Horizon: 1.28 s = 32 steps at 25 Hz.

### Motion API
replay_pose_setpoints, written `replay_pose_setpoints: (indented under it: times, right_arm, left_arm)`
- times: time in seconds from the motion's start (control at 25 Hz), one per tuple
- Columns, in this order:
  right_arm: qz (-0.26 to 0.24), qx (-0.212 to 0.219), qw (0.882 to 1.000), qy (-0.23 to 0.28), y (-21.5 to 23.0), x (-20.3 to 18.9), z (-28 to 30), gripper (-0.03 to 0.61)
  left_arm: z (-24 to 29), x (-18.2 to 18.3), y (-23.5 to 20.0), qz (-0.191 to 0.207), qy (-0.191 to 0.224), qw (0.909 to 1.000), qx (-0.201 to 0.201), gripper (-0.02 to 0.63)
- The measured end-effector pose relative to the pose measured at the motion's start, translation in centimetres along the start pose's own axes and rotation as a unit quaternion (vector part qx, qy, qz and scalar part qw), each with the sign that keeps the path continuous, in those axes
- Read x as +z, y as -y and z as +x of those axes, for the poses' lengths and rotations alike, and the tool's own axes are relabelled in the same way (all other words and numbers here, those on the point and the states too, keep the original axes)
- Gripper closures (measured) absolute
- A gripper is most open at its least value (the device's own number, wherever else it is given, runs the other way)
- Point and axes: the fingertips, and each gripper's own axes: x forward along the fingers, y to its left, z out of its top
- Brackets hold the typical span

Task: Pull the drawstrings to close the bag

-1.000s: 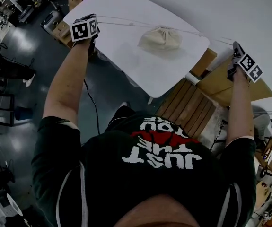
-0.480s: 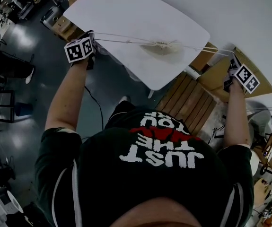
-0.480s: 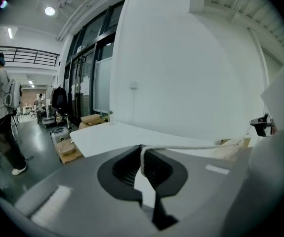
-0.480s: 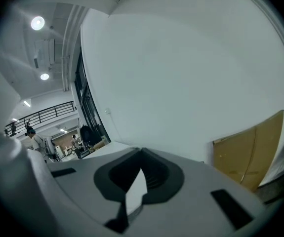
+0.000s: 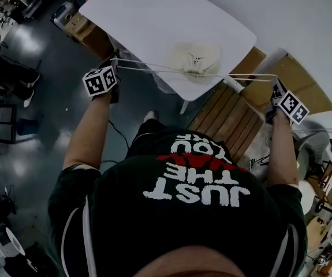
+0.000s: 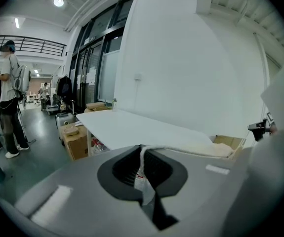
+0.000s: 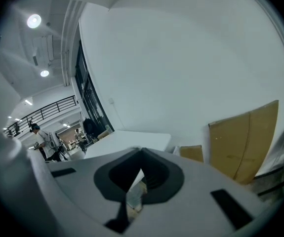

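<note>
A: What are the things carried on?

B: A smooth white worktop with rounded corners is seen, set above a dark, glossy grey floor.

A: What is laid on the worktop?

B: A cream cloth drawstring bag is rested close to the near edge, with its gathered mouth turned toward that edge. Its thin white drawstrings are stretched out past the edge on both sides, clear of the surface.

A: And on the floor?

B: Brown cardboard boxes are stood by the worktop's left edge. A slatted wooden board is seen low beside the near corner.
</note>
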Motion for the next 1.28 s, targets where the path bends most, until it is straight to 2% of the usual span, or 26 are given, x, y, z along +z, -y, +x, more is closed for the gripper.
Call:
replay_pose_setpoints:
  times: [0.4, 0.48, 0.6, 0.64, 0.8, 1.0, 1.16, 1.28]
  right_arm:
    - [0.024, 0.001, 0.999, -0.042, -0.5, -6.9, -2.6, 0.569]
    - [0.026, 0.006, 0.998, -0.056, -0.9, -8.7, -2.9, 0.569]
    - [0.028, 0.02, 0.996, -0.086, -2.1, -11.9, -3.3, 0.569]
    - [0.028, 0.026, 0.994, -0.098, -2.7, -13.1, -3.4, 0.569]
    - [0.032, 0.057, 0.987, -0.146, -5.2, -18.3, -3.6, 0.569]
    - [0.031, 0.105, 0.975, -0.195, -8.8, -23.5, -4.0, 0.569]
    - [0.007, 0.154, 0.963, -0.22, -11.8, -25.7, -4.7, 0.569]
    - [-0.018, 0.17, 0.957, -0.234, -13.2, -26.5, -5.2, 0.569]
  left_arm:
    - [-3.5, -8.6, 1.3, -0.079, -0.029, 0.9964, -0.01, 0.607]
    - [-4.3, -10.8, 2.4, -0.099, -0.039, 0.9941, -0.023, 0.607]
    - [-5.4, -13.7, 4.9, -0.15, -0.053, 0.9854, -0.059, 0.607]
    - [-5.8, -14.7, 5.8, -0.156, -0.06, 0.9834, -0.071, 0.607]
    - [-6.9, -19.0, 9.0, -0.133, -0.108, 0.9799, -0.102, 0.607]
    - [-8.4, -21.7, 12.6, -0.109, -0.13, 0.9741, -0.15, 0.607]
    - [-9.5, -23.1, 15.3, -0.102, -0.146, 0.9661, -0.187, 0.607]
    - [-9.8, -23.7, 16.8, -0.097, -0.152, 0.9618, -0.206, 0.607]
